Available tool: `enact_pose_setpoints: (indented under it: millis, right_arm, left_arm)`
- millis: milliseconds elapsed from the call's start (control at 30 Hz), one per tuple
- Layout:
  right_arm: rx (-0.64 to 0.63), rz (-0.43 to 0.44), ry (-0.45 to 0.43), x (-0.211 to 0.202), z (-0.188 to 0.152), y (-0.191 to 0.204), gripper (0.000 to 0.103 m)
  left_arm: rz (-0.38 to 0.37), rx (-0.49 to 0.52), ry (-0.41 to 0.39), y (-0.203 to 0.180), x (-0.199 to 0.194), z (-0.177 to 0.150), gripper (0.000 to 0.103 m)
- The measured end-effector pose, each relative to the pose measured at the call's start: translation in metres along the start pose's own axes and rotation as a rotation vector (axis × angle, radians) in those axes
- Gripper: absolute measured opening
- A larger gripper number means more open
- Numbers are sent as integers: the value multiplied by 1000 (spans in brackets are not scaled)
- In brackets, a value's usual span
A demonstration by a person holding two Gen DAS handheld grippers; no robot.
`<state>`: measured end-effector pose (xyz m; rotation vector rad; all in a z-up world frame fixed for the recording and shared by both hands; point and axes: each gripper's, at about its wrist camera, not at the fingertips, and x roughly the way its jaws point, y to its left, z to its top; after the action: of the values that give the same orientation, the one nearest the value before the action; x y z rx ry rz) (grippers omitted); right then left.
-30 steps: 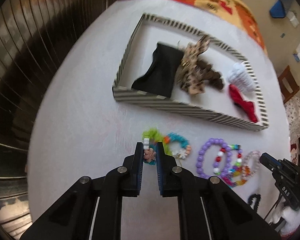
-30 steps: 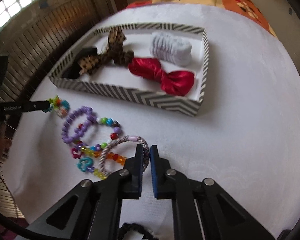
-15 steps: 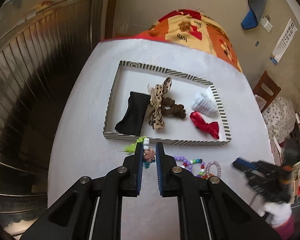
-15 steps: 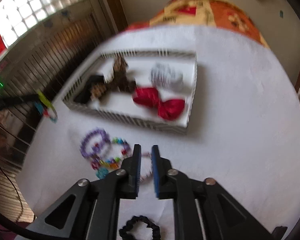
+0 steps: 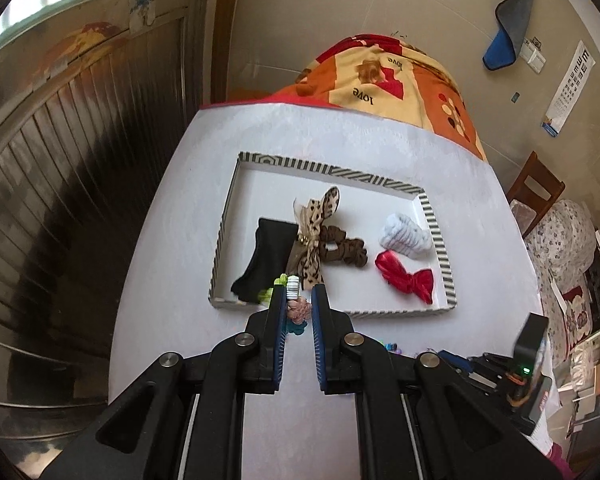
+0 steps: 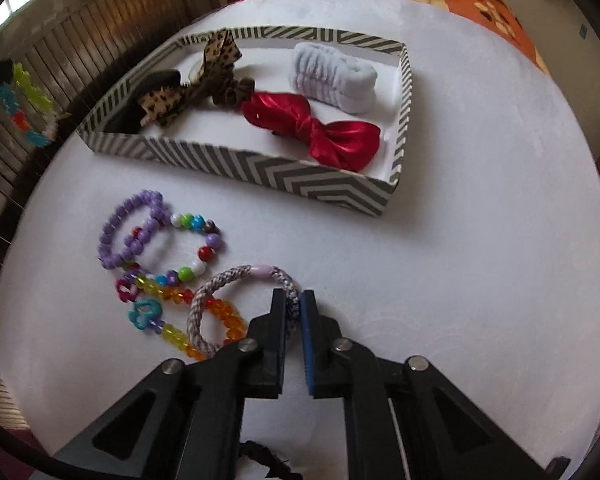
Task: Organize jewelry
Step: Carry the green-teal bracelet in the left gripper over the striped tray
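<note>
My left gripper [image 5: 296,300] is shut on a green and teal bead bracelet [image 5: 298,310] with a pink flower charm, held in the air over the near wall of the chevron-striped tray [image 5: 332,170]. In the right wrist view that bracelet [image 6: 26,108] hangs at the far left. My right gripper [image 6: 294,304] is low over the white table; its jaws are closing, and the pads press a braided pink-grey bracelet [image 6: 240,276] between them. The tray [image 6: 260,168] holds a red bow [image 6: 316,132], a white scrunchie [image 6: 332,76], a leopard bow [image 6: 196,88] and a black band [image 5: 268,256].
Left of the braided bracelet lie a purple bead bracelet [image 6: 132,232], a multicolour bead bracelet [image 6: 198,248] and a rainbow bead strand [image 6: 156,292]. A black scrunchie [image 6: 268,456] shows under the right gripper. A patterned blanket [image 5: 380,76] lies behind the table, a wooden chair [image 5: 536,188] at right.
The left gripper has risen from the table with the green bracelet, toward the tray. The right gripper lifted off briefly and has come back down onto the braided bracelet.
</note>
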<state>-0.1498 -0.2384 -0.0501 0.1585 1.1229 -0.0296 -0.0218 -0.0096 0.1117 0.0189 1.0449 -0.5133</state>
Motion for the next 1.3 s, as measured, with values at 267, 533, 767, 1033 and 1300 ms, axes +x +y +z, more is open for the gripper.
enact_pose_setpoints:
  millis: [267, 533, 767, 1033, 1300]
  right_arm:
    - [34, 80, -109, -53, 37, -13, 7]
    - [-13, 88, -133, -53, 87, -2, 7]
    - [-59, 121, -106, -20, 117, 18, 7]
    - [-101, 152, -48, 27, 136, 37, 7]
    - [-136, 150, 1, 60, 137, 48, 7]
  left_arm:
    - [22, 49, -35, -17, 2, 34, 0]
    - [75, 59, -32, -24, 28, 74, 0]
    - [139, 59, -8, -24, 71, 107, 0]
    - [175, 40, 41, -15, 123, 128, 0]
    - [200, 3, 91, 4, 166, 131, 0]
